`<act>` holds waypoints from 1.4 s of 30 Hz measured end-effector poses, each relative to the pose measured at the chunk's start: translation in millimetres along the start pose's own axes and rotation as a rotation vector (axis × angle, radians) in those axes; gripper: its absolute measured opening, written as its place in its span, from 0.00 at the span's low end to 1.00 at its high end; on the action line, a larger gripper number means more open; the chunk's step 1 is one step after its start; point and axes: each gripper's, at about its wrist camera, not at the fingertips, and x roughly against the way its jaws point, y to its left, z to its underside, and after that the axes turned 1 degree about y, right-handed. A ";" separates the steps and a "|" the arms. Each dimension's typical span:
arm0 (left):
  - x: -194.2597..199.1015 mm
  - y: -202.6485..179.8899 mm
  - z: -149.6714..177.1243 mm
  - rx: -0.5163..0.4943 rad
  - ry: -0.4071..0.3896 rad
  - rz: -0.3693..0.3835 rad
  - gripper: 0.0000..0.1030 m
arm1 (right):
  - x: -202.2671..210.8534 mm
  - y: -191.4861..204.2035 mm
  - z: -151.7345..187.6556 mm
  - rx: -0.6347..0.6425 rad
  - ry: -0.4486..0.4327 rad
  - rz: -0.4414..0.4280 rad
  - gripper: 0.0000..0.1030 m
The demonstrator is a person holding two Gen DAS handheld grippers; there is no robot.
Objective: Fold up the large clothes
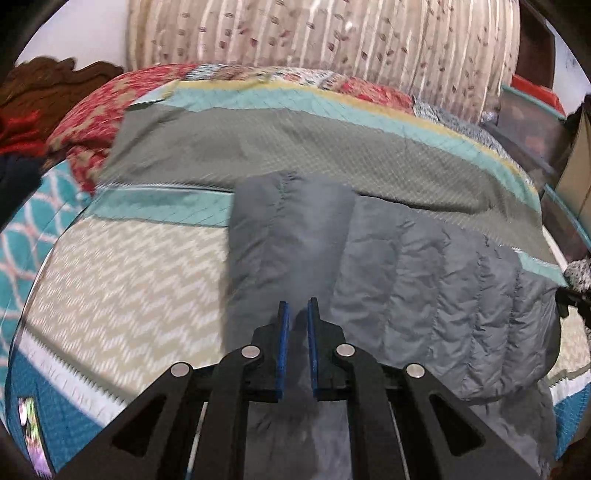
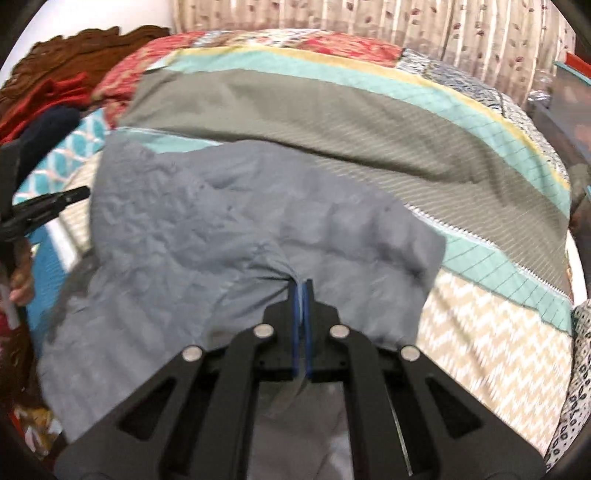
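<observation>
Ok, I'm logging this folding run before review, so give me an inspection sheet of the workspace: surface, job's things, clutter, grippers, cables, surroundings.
Surface: bed covered by a patchwork quilt with chevron, teal and grey bands.
Job's things: grey quilted jacket lying on the quilt, partly folded.
Clutter: red and dark clothes heaped at the far left by the headboard.
Grippers: left gripper jaws slightly apart over the jacket, no fabric clearly pinched; right gripper jaws closed on a jacket edge, fabric puckered there.
Cables: nothing seen.
Surroundings: carved wooden headboard, patterned curtain, storage boxes at right.
</observation>
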 end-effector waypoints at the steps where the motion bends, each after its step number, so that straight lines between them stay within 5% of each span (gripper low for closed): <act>1: -10.4 -3.7 -4.6 -0.006 0.008 -0.009 0.14 | -8.7 -3.4 -5.8 0.013 -0.009 0.038 0.02; 8: -74.4 -5.0 -14.9 0.033 0.096 -0.086 0.14 | -60.0 -15.1 -36.0 0.027 -0.033 0.165 0.02; 15: -97.4 6.3 -5.5 0.059 0.131 -0.135 0.14 | -103.3 -15.0 -61.1 0.044 -0.048 0.221 0.02; 18: -106.1 11.1 -0.9 0.079 0.146 -0.158 0.14 | -119.9 -22.1 -67.3 -0.017 -0.039 0.204 0.20; 21: -109.8 13.8 1.5 0.091 0.151 -0.161 0.14 | -115.5 -44.4 -65.8 -0.168 -0.081 0.128 0.33; 27: -109.6 10.7 9.6 0.070 0.124 -0.174 0.14 | -78.1 -70.7 -32.2 -0.383 -0.197 0.017 0.33; 33: -111.1 15.4 15.2 0.083 0.115 -0.176 0.14 | -90.0 -58.9 -0.2 -0.462 -0.117 -0.146 0.45; 35: -111.2 16.9 15.6 0.082 0.116 -0.174 0.14 | -103.8 -48.8 6.1 -0.480 -0.060 -0.213 0.45; 37: -111.4 19.7 16.4 0.082 0.113 -0.179 0.14 | -115.0 -36.8 4.5 -0.463 -0.014 -0.244 0.11; 42: -117.4 18.7 25.3 0.033 0.081 -0.200 0.14 | -120.5 -25.9 -7.4 -0.431 -0.029 -0.115 0.07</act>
